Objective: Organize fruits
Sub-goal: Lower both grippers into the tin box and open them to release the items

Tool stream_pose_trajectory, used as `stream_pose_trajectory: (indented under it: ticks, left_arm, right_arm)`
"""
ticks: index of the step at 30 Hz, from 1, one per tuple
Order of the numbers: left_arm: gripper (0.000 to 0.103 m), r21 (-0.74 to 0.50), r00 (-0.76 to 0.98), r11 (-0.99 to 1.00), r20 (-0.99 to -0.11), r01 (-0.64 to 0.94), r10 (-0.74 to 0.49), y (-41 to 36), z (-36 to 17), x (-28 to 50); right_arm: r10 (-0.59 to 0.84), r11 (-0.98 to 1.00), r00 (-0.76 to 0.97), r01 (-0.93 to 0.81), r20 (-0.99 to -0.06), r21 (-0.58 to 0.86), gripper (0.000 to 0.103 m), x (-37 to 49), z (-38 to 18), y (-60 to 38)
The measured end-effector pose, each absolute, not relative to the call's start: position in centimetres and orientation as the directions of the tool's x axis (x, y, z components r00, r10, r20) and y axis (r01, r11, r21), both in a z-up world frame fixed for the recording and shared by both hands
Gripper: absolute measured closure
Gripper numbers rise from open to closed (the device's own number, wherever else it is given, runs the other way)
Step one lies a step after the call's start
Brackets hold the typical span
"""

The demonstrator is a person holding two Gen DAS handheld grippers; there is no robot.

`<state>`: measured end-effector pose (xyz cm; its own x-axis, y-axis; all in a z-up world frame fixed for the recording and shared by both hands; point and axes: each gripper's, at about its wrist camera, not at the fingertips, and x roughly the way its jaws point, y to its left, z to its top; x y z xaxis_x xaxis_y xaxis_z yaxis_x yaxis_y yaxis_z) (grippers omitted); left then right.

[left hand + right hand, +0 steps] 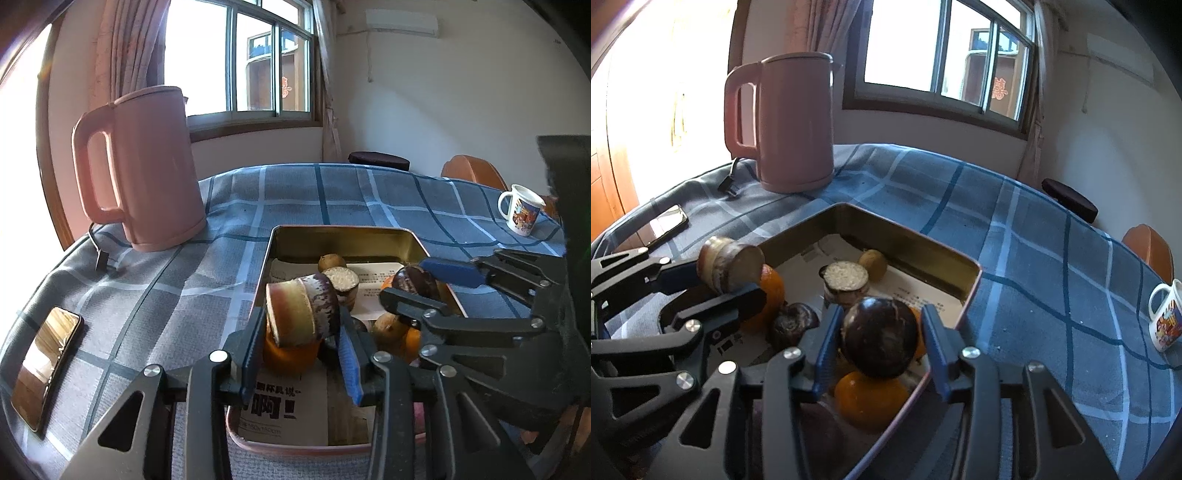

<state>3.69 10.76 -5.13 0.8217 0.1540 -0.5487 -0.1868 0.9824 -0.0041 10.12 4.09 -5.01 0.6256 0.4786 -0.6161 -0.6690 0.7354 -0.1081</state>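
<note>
1. Over the metal tin [334, 236] on the table [332, 192], both tools are working at once, each carrying one piece, so two fruits are being handled in a single pass.
2. The left tool [301, 345] is clamping a cut sugarcane segment [301, 312] between its blue pads, narrowed to the segment's width. The piece is lying sideways, cut face outward, which is giving the pads the curved rind to bear on.
3. The right tool [877, 345] is closing on a dark round fruit [881, 338], pads on opposite sides at its widest part; this is guarding against the fruit rolling out.
4. Both pieces are hanging above the tin floor, not touching it, over the oranges [866, 400] lying below.
5. Inside the tin, another cane segment [846, 282] is standing upright beside a small brown fruit [873, 264] on printed paper, suggesting the tin is serving as the collection point.
6. The pink kettle [147, 166], phone [46, 365] and mug [522, 214] are sitting well apart from the tin.
</note>
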Motion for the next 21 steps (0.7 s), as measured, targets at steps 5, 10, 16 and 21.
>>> stream_pose_trajectory:
  ticks: [5, 10, 16, 21]
  left_arm:
    - [0.045, -0.018, 0.840, 0.979, -0.517, -0.204, 0.166, 10.9, -4.5, 3.0]
    - [0.033, -0.031, 0.870, 0.978, -0.464, -0.206, 0.168, 10.6, -3.3, 1.9]
    - [0.031, -0.041, 0.882, 0.978, -0.442, -0.203, 0.165, 10.4, -2.8, 1.4]
    - [0.030, -0.046, 0.889, 0.978, -0.428, -0.204, 0.165, 10.5, -2.3, 1.0]
  right_arm:
    - [0.491, 0.764, 0.664, -0.639, -0.564, -0.087, 0.039, 9.6, -4.2, 2.6]
    - [0.507, 0.786, 0.696, -0.615, -0.508, -0.058, 0.026, 9.0, -3.5, 1.0]
    - [0.511, 0.794, 0.718, -0.605, -0.473, -0.062, 0.026, 8.2, -3.1, 0.4]
    - [0.513, 0.799, 0.731, -0.598, -0.449, -0.060, 0.022, 7.7, -2.7, -0.2]
